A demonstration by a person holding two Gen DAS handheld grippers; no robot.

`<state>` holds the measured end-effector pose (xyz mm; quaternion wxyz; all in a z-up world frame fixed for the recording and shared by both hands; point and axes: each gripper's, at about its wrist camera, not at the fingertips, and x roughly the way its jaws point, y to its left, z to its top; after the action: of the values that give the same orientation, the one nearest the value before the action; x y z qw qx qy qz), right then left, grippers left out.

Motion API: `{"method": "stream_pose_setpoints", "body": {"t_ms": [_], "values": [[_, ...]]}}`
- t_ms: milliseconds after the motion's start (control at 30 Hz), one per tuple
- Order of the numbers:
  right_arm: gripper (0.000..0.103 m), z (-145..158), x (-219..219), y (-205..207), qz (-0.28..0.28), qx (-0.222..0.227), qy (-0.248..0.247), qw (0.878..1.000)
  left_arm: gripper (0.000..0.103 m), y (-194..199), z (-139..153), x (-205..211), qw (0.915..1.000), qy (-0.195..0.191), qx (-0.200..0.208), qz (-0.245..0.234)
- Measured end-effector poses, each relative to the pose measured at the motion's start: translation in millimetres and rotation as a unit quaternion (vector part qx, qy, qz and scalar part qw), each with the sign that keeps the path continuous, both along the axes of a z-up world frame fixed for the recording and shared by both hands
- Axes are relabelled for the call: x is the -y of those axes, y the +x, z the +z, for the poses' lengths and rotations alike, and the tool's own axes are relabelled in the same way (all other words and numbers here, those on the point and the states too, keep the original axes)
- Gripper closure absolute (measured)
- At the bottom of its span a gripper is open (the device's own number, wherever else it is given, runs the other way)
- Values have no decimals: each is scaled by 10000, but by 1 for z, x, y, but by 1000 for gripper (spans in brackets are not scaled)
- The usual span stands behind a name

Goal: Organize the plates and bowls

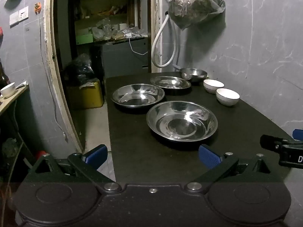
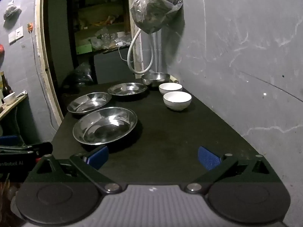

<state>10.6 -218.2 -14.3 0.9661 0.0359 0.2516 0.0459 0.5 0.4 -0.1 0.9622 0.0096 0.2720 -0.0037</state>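
Note:
Three shallow steel plates lie on the black table: a near one, a middle-left one and a far one. A steel bowl stands at the back. Two white bowls stand by the wall, one nearer, one farther. My left gripper is open and empty, short of the near plate. My right gripper is open and empty over bare table.
A grey marbled wall runs along the table's right side. A plastic bag and a white hose hang at the back corner. An open doorway lies beyond. A side shelf with a white cup is far left.

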Motion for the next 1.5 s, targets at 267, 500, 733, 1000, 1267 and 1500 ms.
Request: {"method": "stream_pose_setpoints", "body": {"t_ms": [267,500,733,1000,1267,1500], "values": [[0,5,-5,-2,41,-3,18,10000,1,-2,0,-1,10000,-12,29,11],[0,3,-6,2,77,4,-19,10000,1,-2,2,-3,10000,-16,28,-6],[0,4,-6,0,77,5,-26,10000,1,-3,2,-3,10000,-17,23,14],[0,4,-6,-1,74,1,-26,10000,1,-6,5,-3,10000,-24,-8,30],[0,4,-7,-2,59,13,-30,10000,1,-8,3,-3,10000,-31,-16,29],[0,4,-6,-3,65,13,-27,10000,1,-7,3,-3,10000,-27,-16,29]]}}
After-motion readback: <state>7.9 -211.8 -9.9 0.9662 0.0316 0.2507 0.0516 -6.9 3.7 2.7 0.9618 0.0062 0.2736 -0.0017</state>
